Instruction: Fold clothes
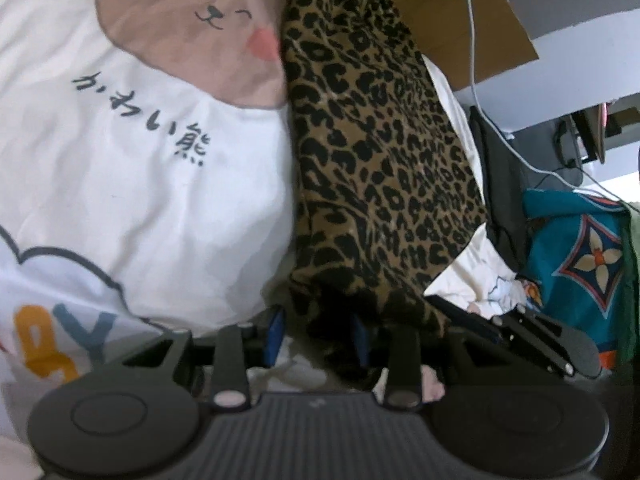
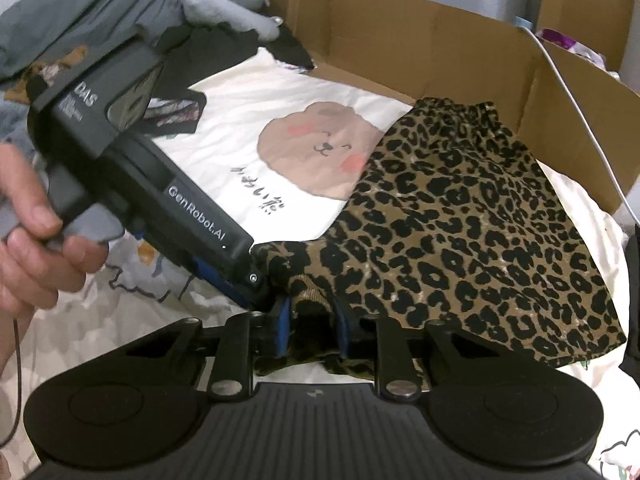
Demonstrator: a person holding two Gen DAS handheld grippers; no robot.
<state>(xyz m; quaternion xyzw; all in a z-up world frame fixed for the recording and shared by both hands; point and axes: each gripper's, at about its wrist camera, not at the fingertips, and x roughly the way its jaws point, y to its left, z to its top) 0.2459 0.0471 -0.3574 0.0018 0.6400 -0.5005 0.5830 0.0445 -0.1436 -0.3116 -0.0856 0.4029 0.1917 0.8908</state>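
Both of my grippers meet at the near corner of the leopard-print garment (image 2: 460, 216), which lies on the white bear-print bedding (image 2: 248, 120). My right gripper (image 2: 310, 330) clamps bunched leopard cloth between its blue pads. My left gripper (image 1: 318, 334) has cloth between its fingers; whether it pinches, I cannot tell.

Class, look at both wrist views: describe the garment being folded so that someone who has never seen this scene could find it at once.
Start at the big white sheet printed with a brown bear face, lying in front of the open cardboard box. Spread to the right of the bear, overlapping its edge, lies the leopard-print garment. It is the only fabric with black spots on tan; its neighbours are white, grey or black.
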